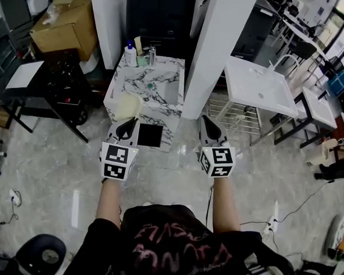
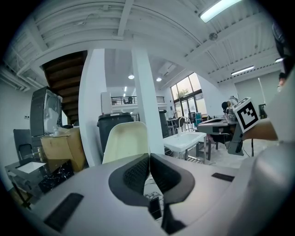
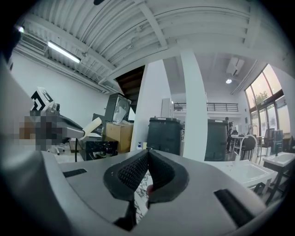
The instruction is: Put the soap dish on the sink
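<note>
The soap dish [image 1: 127,105] is a cream oval shell. My left gripper [image 1: 128,122] is shut on its near edge and holds it just over the near left corner of the marble sink unit [image 1: 169,66]. In the left gripper view the soap dish [image 2: 125,140] stands upright beyond my left gripper [image 2: 149,156], whose jaws pinch its edge. My right gripper [image 1: 207,121] hovers over the floor to the right of the unit, between it and the white pillar [image 1: 224,38]. In its own view my right gripper [image 3: 147,152] has its jaws pressed together with nothing held.
Bottles [image 1: 131,54] and a faucet stand at the back of the marble top, and a black square [image 1: 150,135] lies at its near end. White basins on racks [image 1: 259,88] stand to the right. A black table [image 1: 52,83] and a cardboard box [image 1: 66,24] are on the left.
</note>
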A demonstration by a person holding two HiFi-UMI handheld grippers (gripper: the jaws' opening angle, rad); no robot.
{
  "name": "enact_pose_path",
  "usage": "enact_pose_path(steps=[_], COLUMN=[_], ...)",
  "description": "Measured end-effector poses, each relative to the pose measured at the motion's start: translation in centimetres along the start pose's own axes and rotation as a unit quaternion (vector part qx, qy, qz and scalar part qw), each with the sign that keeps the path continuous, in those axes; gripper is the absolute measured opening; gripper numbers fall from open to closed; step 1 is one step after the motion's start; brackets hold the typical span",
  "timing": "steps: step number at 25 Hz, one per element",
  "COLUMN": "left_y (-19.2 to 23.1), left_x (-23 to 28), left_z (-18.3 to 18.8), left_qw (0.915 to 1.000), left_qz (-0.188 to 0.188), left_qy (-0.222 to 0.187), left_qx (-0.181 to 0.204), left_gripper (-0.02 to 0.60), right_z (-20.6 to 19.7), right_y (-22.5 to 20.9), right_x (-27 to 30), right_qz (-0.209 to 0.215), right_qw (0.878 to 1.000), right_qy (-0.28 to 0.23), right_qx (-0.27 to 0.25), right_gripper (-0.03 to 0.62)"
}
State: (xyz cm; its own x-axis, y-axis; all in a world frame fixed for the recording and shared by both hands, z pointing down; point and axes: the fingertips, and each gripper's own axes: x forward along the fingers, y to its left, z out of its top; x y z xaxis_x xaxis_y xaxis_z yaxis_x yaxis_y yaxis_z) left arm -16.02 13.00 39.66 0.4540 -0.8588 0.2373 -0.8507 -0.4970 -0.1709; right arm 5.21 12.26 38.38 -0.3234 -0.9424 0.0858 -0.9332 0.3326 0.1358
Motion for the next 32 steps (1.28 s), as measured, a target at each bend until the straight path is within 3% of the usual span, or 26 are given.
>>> enact_pose_path(steps=[15,22,32], left_y=[2.3,3.4,6.1], left_x=[2.0,7.3,17.3], left_z=[-2.7,-3.7,-2.9], left_qw=[0.9996,0.9994,0.9988], left_qz=[-0.026,-0.028,-0.024], left_qy=[0.009,0.022,0.042], left_qx=[-0.006,0.003,0.011], left_gripper=[0.023,0.023,0.023], right_z=[-1.1,-2.7,-4.1], right_y=[1.0,-1.8,-7.7], right_x=[2.6,7.2,16.8], right_qz=[-0.018,-0.021,-0.009], right_qw=[1.0,1.0,1.0], right_qy=[0.013,0.012,0.014], right_qx=[-0.002,-0.009,0.024], right_gripper=[0.009,0.009,0.009])
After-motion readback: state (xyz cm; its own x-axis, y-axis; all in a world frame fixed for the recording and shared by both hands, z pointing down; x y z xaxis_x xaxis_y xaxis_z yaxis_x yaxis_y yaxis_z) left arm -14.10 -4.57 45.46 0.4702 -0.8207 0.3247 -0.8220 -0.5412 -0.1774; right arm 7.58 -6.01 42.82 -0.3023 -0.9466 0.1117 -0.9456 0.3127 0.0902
